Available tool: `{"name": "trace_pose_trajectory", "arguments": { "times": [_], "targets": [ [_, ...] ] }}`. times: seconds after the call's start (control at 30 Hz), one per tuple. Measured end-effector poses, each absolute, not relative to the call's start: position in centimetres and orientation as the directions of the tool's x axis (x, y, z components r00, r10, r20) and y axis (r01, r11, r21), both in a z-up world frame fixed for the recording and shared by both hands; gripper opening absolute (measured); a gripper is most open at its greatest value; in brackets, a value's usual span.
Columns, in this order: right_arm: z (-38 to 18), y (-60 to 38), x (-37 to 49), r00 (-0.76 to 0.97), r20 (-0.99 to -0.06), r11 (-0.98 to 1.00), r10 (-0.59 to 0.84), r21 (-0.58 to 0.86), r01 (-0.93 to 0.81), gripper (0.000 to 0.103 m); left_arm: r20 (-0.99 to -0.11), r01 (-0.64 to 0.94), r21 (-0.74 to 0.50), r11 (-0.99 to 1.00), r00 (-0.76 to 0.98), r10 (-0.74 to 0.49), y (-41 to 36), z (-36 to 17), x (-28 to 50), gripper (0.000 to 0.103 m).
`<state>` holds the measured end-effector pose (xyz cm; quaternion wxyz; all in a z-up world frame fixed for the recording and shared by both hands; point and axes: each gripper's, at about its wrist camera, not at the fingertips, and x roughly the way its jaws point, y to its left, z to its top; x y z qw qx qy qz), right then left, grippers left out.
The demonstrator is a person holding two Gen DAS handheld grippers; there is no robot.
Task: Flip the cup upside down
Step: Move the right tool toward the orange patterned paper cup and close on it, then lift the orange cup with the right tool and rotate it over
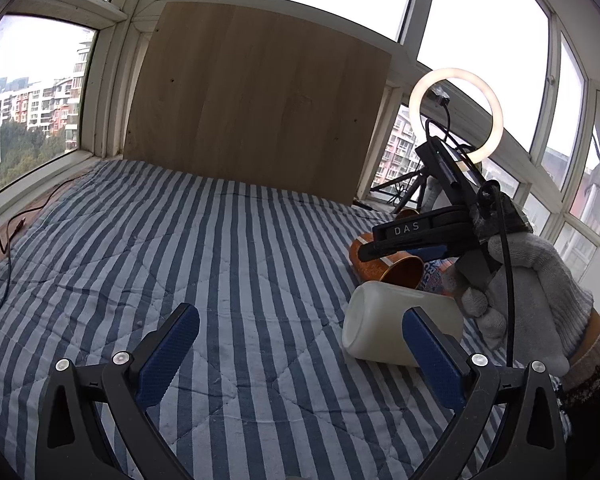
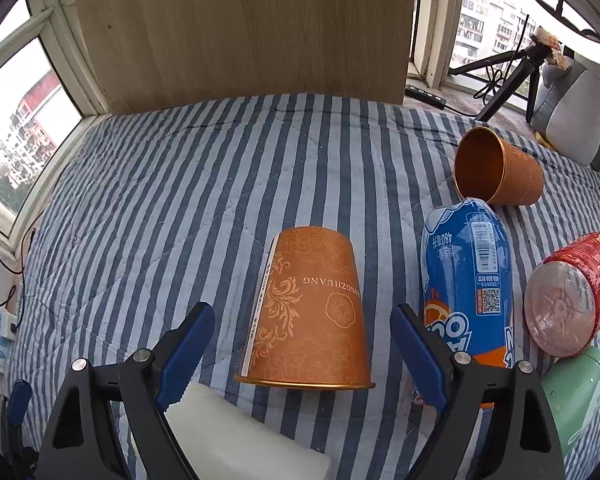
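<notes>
An orange paper cup (image 2: 310, 312) stands upside down on the striped cloth (image 2: 204, 184), rim down, between the open fingers of my right gripper (image 2: 302, 344), which does not touch it. A second orange cup (image 2: 496, 168) lies on its side at the far right, mouth facing left. In the left wrist view the right gripper (image 1: 364, 254) reaches in from the right, over orange cups (image 1: 400, 270). My left gripper (image 1: 300, 344) is open and empty above the cloth, with a white translucent bottle (image 1: 384, 330) lying by its right finger.
A blue bottle (image 2: 468, 280), a red-labelled bottle (image 2: 572, 300) and a green container (image 2: 576, 396) lie at the right. The white bottle (image 2: 236, 440) lies under the right gripper. A wooden board (image 1: 256, 100) stands at the back. A ring light (image 1: 456, 114) and tripod stand at the back right.
</notes>
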<state>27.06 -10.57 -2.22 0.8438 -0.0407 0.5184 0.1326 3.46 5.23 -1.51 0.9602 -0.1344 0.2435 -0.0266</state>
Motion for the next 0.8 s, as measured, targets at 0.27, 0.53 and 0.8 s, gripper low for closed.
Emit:
{"name": "trace_pose_trajectory", "arguments": {
  "times": [0.27,0.53,0.8],
  "targets": [
    [-3.6,-10.2,27.9,0.372,-0.918,0.962,0.138,0.034,-0.272,0.06,-0.477,-0.031,-0.208,0.978,0.876,-0.074,4.2,-1.7,3.8,0.103],
    [-2.6,-10.3,27.7,0.412,-0.9,0.964,0.14,0.028,-0.265,0.059,-0.48,-0.035,-0.221,0.975,0.874,-0.077,4.4,-1.9,4.0,0.103],
    [0.9,-11.6,26.2,0.489,-0.859,0.969,0.153,0.033,-0.245,0.059,-0.479,-0.04,-0.205,0.978,0.875,-0.064,4.3,-2.0,4.2,0.103]
  ]
}}
